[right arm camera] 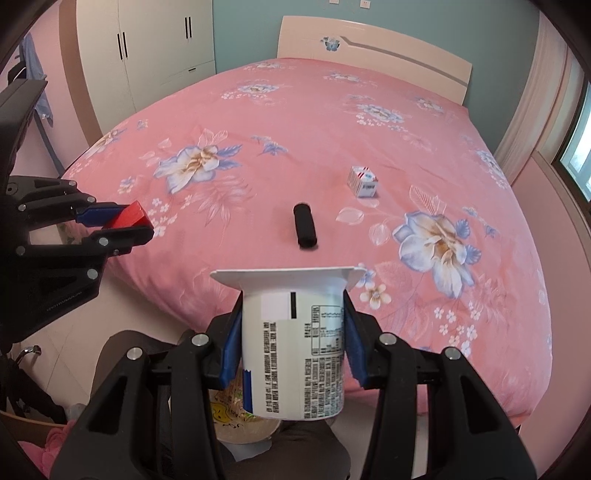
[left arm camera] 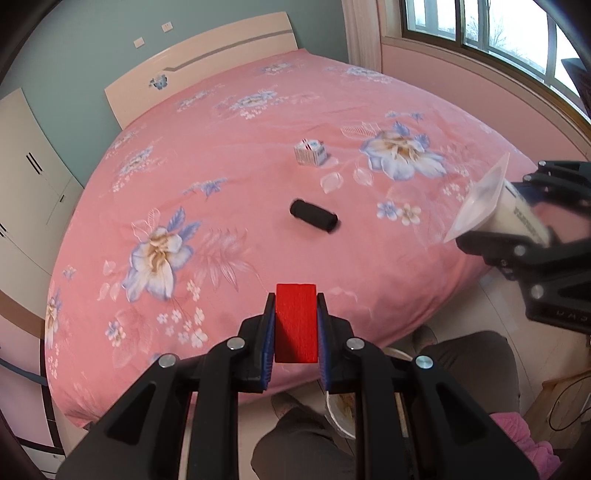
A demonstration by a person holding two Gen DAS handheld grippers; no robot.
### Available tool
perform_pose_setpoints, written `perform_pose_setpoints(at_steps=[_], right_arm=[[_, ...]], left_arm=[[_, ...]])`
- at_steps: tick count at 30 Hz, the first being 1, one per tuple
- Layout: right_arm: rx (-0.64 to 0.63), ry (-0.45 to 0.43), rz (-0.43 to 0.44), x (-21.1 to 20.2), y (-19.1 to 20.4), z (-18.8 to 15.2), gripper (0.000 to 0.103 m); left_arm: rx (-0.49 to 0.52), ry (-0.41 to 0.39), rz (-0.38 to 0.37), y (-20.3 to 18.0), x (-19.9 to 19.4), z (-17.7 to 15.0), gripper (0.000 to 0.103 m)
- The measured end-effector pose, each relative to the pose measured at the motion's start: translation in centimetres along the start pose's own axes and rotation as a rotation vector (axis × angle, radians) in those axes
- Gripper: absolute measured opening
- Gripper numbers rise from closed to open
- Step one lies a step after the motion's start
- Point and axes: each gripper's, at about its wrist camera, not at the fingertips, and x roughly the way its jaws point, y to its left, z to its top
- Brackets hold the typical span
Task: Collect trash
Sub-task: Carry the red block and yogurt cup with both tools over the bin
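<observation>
My left gripper (left arm camera: 296, 317) is shut on a red block (left arm camera: 296, 325), held above the near edge of the pink floral bed (left arm camera: 221, 177). It also shows at the left of the right wrist view (right arm camera: 129, 221) with the red block (right arm camera: 129, 217). My right gripper (right arm camera: 293, 325) is shut on a white yogurt cup (right arm camera: 295, 350), rim pointing forward; it shows at the right of the left wrist view (left arm camera: 491, 225). A black roll (left arm camera: 313, 216) (right arm camera: 304, 229) and a small white carton (left arm camera: 310, 152) (right arm camera: 363, 181) lie on the bed beyond both grippers.
A round bin or bowl (right arm camera: 240, 424) sits on the floor below the grippers, between the person's legs (left arm camera: 295, 443). A headboard (right arm camera: 369, 48), white wardrobes (right arm camera: 147, 55) and a window (left arm camera: 480, 29) surround the bed.
</observation>
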Motion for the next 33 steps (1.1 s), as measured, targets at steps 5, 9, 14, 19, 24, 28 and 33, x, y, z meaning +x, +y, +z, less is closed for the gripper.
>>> perform_pose_setpoints(at_steps=[5, 9, 14, 19, 24, 28, 33], right_arm=[[0.01, 0.033, 0.02, 1.7, 0.4, -1.8, 0.048], [0.015, 0.063, 0.031, 3.4, 0.7, -3.0, 0.048], [0.02, 0.1, 0.052, 5.5, 1.3, -4.6, 0.048], [0.018, 0.139, 0.069, 7.5, 1.9, -6.0, 0.048], [0.021, 0.187, 0.088, 10.0, 2.4, -7.6, 0.048], [0.022, 0.227, 0.102, 12.1, 2.8, -8.9, 0.048], [0.022, 0.283, 0.126, 14.9, 3.5, -10.8, 0.048]], left_arm=[[0.004, 0.043, -0.022, -0.9, 1.7, -2.0, 0.022], [0.006, 0.077, -0.041, -1.6, 3.4, -3.5, 0.022], [0.013, 0.127, -0.055, -2.4, 5.7, -5.5, 0.022], [0.01, 0.183, -0.081, -3.2, 8.4, -7.5, 0.022], [0.011, 0.235, -0.114, -4.2, 10.7, -9.3, 0.022], [0.008, 0.273, -0.134, -4.8, 12.7, -10.5, 0.022], [0.007, 0.322, -0.162, -5.4, 15.2, -12.1, 0.022]])
